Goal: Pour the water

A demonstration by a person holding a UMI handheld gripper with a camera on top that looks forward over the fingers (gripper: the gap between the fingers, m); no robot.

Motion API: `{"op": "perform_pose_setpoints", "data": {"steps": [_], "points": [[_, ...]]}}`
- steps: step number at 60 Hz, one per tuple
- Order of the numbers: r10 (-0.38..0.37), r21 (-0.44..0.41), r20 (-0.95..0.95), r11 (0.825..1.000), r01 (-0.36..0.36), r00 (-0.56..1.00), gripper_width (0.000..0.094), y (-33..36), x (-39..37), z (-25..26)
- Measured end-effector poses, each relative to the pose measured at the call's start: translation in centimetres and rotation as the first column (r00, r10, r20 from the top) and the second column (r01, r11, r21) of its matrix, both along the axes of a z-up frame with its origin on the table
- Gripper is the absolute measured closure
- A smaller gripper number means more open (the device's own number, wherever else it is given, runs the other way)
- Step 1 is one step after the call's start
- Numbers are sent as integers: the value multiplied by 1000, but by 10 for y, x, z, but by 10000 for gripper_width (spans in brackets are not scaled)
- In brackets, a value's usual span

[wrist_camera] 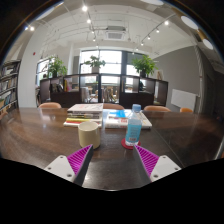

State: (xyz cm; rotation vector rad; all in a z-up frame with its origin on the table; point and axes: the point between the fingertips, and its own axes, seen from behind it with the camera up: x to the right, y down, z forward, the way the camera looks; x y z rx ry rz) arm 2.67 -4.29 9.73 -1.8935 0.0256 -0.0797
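- Hand-held gripper (113, 158): fingers spread wide, pinching nothing; purple pads face each other across bare desk (40, 140).
- Landmark: the water bottle (133, 126), clear with a blue cap, upright on the desk, just ahead of my fingers and nearer the right one. Not between them yet.
- Cup (89, 133): pale, upright, just left of the bottle, a small gap between the two. I cannot see whether it holds any water.
- Books (100, 118) lie flat behind the bottle; chairs and windows are further back.
- Progress, as I judge it: nothing done. The cap looks on and the bottle is ungrasped.
- Left to do: close on the bottle, lift, tip over the cup, set back.
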Motion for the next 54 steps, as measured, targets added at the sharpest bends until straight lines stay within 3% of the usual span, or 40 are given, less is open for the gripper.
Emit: {"op": "perform_pose_setpoints", "data": {"steps": [17,54], "points": [[15,82,-31,997,-12,999,124,-61,-40,54],[43,60,-6,997,-42,999,129,-108,-66,69]]}}
